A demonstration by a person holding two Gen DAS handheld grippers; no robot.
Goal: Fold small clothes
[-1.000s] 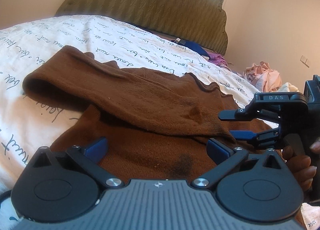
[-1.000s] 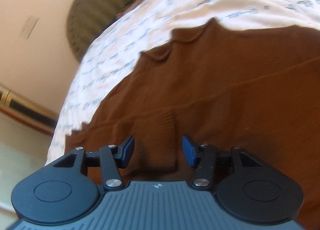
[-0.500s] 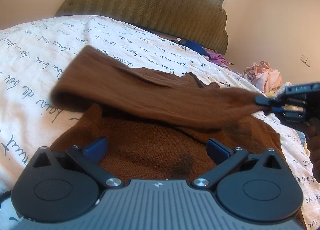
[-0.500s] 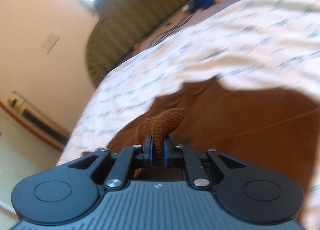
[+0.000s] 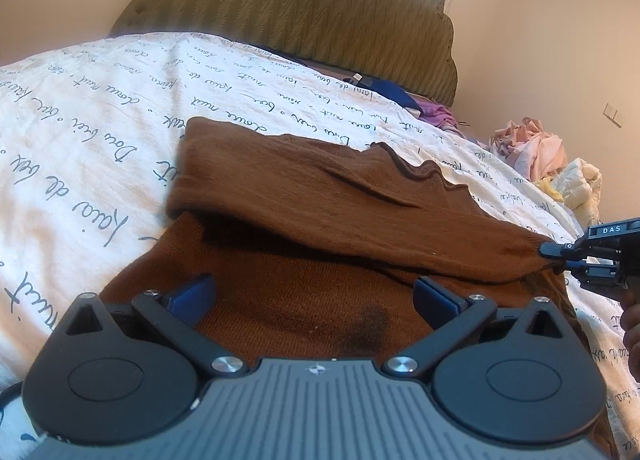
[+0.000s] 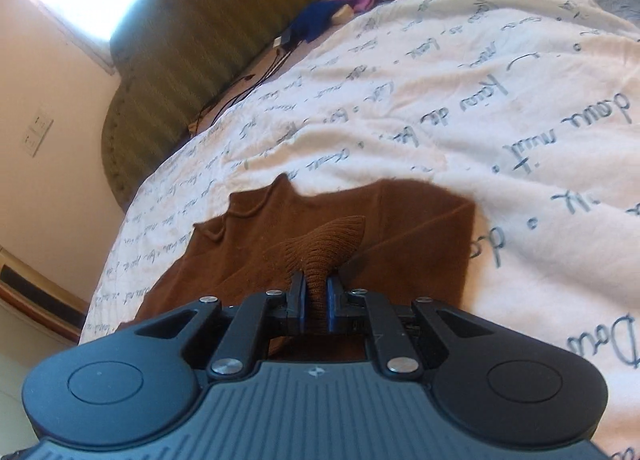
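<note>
A brown knit sweater lies on the bed. Its sleeve is stretched across the body toward the right. My right gripper is shut on the sleeve's ribbed cuff; it also shows at the right edge of the left wrist view, pulling the cuff taut. My left gripper is open and empty, low over the sweater's body, its blue pads apart.
The white duvet with handwritten print covers the bed. An olive padded headboard stands behind. Blue and purple clothes lie near it, and a pile of pink and cream laundry at the right.
My right gripper closed on the cuff, lifted it and pulled it right, stretching the sleeve across the body. The sleeve's fold slid right. My left gripper stayed put.
</note>
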